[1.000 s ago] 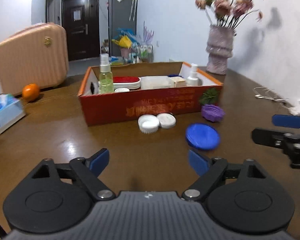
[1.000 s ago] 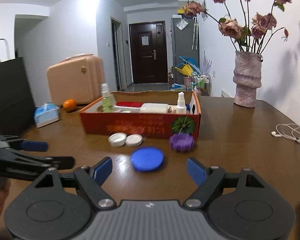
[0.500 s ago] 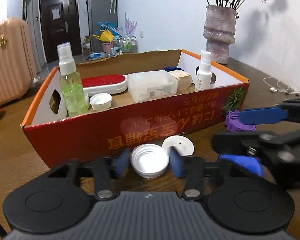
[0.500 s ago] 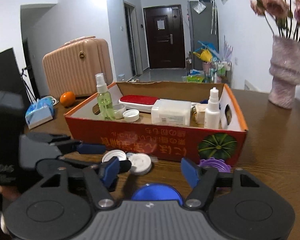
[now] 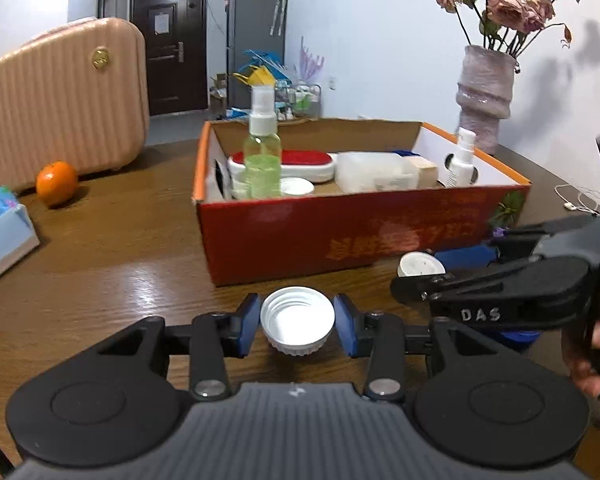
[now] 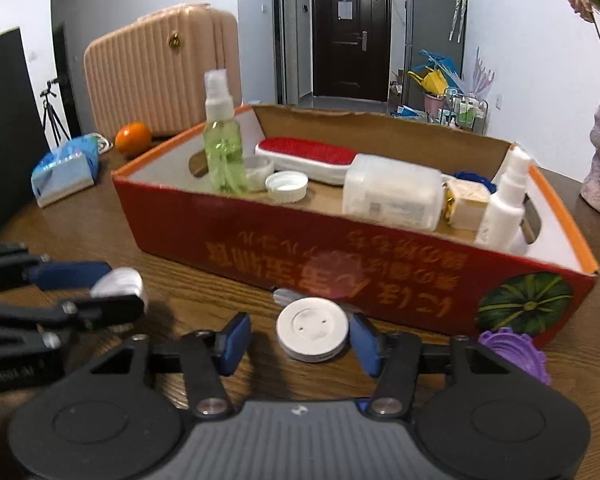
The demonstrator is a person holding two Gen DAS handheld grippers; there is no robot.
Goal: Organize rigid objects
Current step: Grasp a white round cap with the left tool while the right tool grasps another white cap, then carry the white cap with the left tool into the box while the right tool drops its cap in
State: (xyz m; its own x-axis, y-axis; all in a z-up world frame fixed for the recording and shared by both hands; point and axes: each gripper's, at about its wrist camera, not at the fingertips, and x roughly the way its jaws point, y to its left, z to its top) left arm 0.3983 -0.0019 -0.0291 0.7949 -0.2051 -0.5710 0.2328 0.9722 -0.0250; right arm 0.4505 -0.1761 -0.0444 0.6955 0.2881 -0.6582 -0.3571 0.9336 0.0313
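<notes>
My left gripper point(image 5: 296, 322) is shut on a white threaded cap point(image 5: 298, 326), open side up, a little in front of the red cardboard box point(image 5: 360, 236). Whether the cap touches the table I cannot tell. In the right wrist view the same cap point(image 6: 120, 282) shows at the left in the left gripper point(image 6: 84, 292). My right gripper point(image 6: 300, 340) straddles a flat white lid point(image 6: 312, 330) lying by the box front point(image 6: 340, 260). Its jaws are closing, with a gap still visible at the left pad point(image 6: 236, 340). A purple lid point(image 6: 514, 350) lies to the right.
The box holds a green spray bottle point(image 5: 262, 160), a white spray bottle point(image 6: 504, 204), a red brush point(image 6: 308, 154), a clear tub point(image 6: 392, 192) and another white cap point(image 6: 287, 186). An orange point(image 5: 56, 183), a pink suitcase point(image 5: 60, 96), a tissue pack point(image 5: 0, 232), a vase point(image 5: 484, 96) and an earphone cable point(image 5: 580, 200) surround it.
The left jaws closed on the threaded cap and carried it left, away from the flat lid. The right gripper came forward and down over the flat lid, its jaws narrowing.
</notes>
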